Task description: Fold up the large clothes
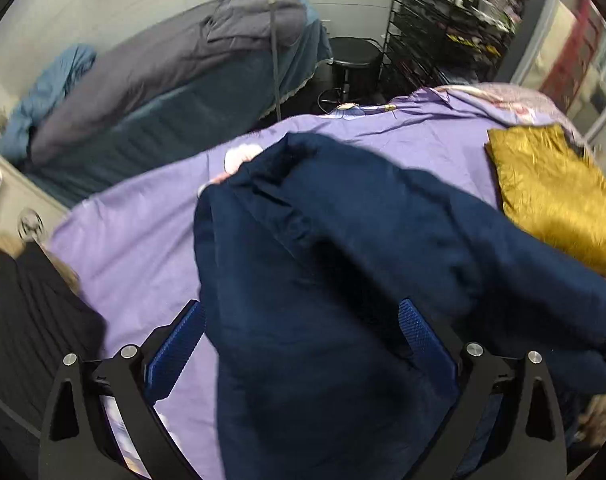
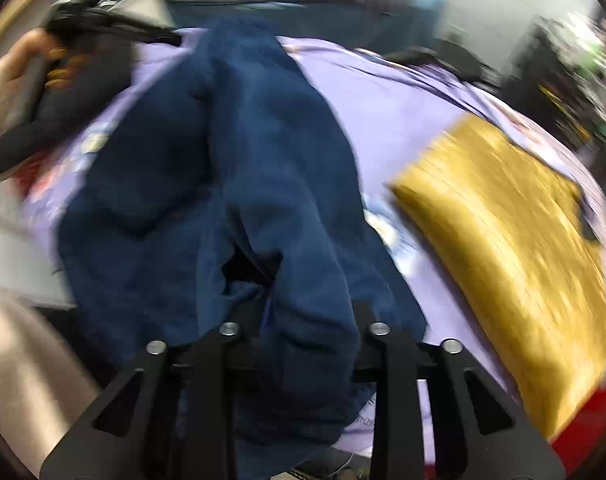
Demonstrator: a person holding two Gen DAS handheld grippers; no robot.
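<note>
We see the navy garment (image 1: 343, 280) bunched on the lavender bed sheet (image 1: 135, 240). Left hand-held gripper (image 1: 303, 344) spread wide around it; right hand-held gripper (image 2: 303, 340) pinches its fabric. Gold cushion (image 2: 503, 248) nearby.

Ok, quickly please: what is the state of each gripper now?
Left gripper: jaws wide open, navy garment draped between them, not clamped.
Right gripper: closed on the navy garment.

Navy garment (image 2: 239, 184) beside gold cushion (image 2: 511, 248)
</note>
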